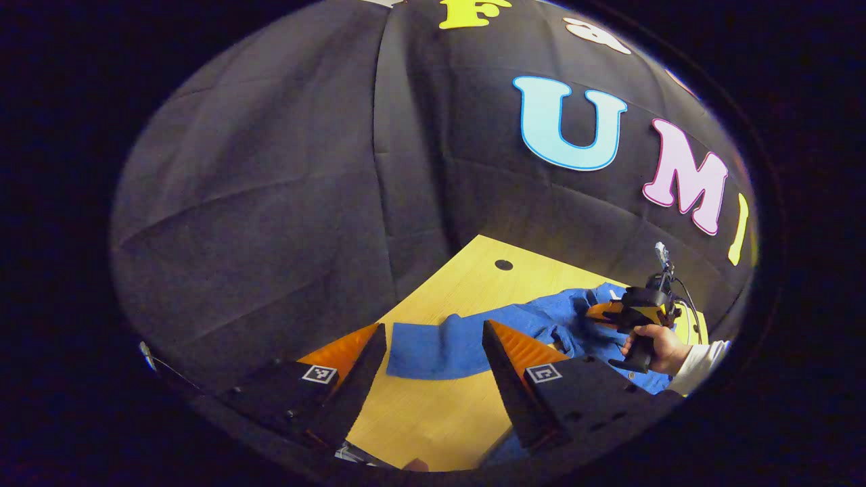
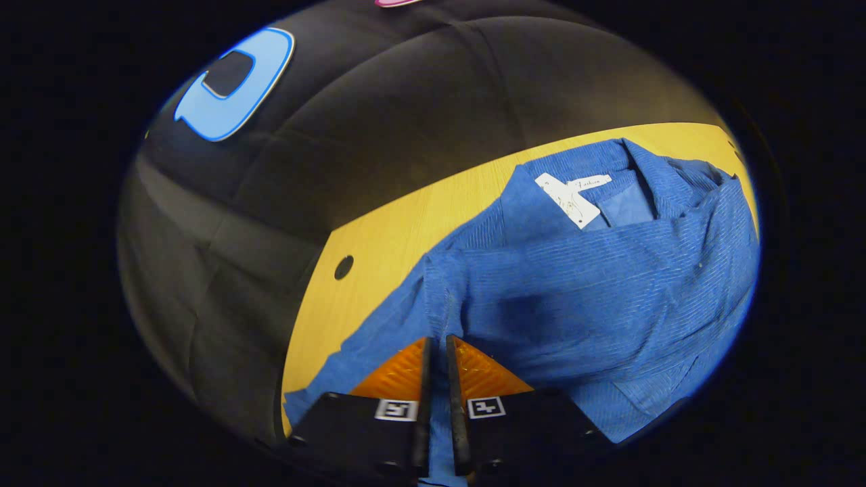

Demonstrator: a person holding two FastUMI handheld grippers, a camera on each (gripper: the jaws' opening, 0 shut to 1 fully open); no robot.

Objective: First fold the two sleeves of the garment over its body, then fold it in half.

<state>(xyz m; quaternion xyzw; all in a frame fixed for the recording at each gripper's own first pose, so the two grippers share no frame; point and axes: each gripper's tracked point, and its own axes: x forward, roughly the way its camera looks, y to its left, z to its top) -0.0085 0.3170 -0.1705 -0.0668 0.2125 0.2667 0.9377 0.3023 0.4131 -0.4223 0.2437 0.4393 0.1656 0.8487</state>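
A blue ribbed garment (image 2: 575,284) lies spread on the wooden table (image 2: 379,230), its collar and white tag (image 2: 572,196) at the far side. My right gripper (image 2: 436,338) is shut on a raised ridge of the garment's fabric near the shoulder seam. In the left gripper view the sleeve end of the garment (image 1: 446,345) lies flat on the table (image 1: 433,412). My left gripper (image 1: 434,325) hangs open just above and before that sleeve end, with nothing between its fingers. Farther right, a hand (image 1: 659,345) holds the right gripper (image 1: 599,314) down on the cloth.
The table has a small round hole (image 1: 503,264) near its far corner, also seen beside the garment as the hole (image 2: 344,267). The booth's black cloth wall stands close behind the table's far edges. Bare wood lies in front of the sleeve end.
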